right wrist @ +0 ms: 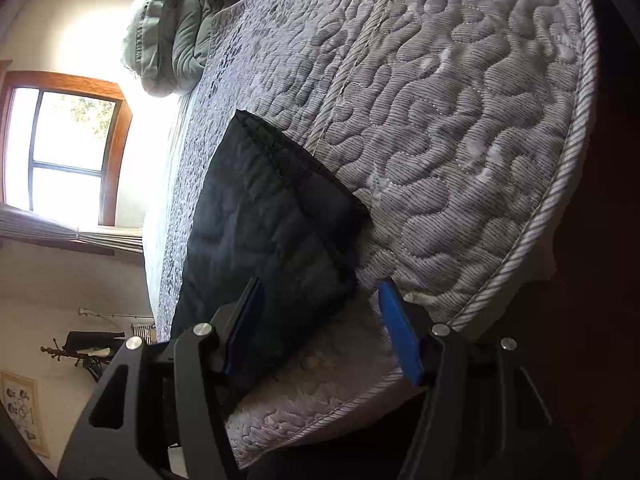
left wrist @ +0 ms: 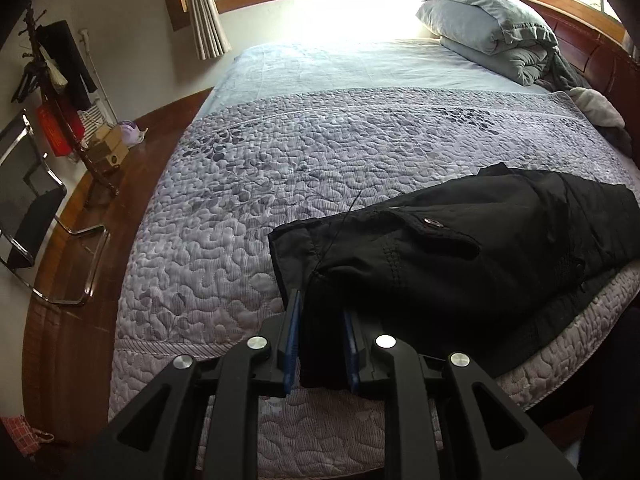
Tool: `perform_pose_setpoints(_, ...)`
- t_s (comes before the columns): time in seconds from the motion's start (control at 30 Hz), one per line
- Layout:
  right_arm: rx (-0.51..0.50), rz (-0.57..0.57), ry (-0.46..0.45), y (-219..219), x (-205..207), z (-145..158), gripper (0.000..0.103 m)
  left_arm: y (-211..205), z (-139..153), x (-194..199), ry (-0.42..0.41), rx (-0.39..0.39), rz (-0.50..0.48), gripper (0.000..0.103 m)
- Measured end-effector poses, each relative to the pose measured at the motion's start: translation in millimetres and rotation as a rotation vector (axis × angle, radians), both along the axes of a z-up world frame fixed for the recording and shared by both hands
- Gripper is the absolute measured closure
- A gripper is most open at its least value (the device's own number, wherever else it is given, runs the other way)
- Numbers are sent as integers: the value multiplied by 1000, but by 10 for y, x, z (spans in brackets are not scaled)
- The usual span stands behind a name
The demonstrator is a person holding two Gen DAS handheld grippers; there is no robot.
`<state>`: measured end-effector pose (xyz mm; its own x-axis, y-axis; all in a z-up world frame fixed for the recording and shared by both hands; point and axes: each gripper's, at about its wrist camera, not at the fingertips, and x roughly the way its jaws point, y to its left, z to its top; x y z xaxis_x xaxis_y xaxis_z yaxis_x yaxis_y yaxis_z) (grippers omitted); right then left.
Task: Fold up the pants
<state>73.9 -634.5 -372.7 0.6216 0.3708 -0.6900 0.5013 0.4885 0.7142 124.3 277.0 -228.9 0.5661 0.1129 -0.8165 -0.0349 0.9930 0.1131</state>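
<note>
— Any labels or writing to read?
— None legible; the black pants (left wrist: 460, 256) show only a small metal snap (left wrist: 433, 222).
— Where do they lie?
— Folded on the quilted bedspread (left wrist: 280, 168), near the bed's front edge.
— The left gripper (left wrist: 322, 312)?
— Nearly closed, its blue pads pinching a fold of the pants.
— The right gripper (right wrist: 320, 304)?
— Jaws wide apart; the pants' corner lies between them, unpinched.
</note>
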Motion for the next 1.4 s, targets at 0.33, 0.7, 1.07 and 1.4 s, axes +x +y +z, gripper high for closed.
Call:
perform_pose_setpoints(0.33, -153, 108, -28, 78, 396, 409, 87, -136, -452, -33, 62, 315, -6, 84)
perform_pose_setpoints(0.7, -133, 79, 40, -58, 433, 103, 82, 316, -972, -246, 191, 317, 194, 96)
perform_pose_setpoints(1.07, -28, 45, -1, 127, 334, 81, 44, 49, -523, 7, 121, -115, 226, 11)
perform_pose_setpoints(1.4, -83, 43, 10, 39, 554, 238, 92, 132, -927, 87, 236, -383, 458, 68)
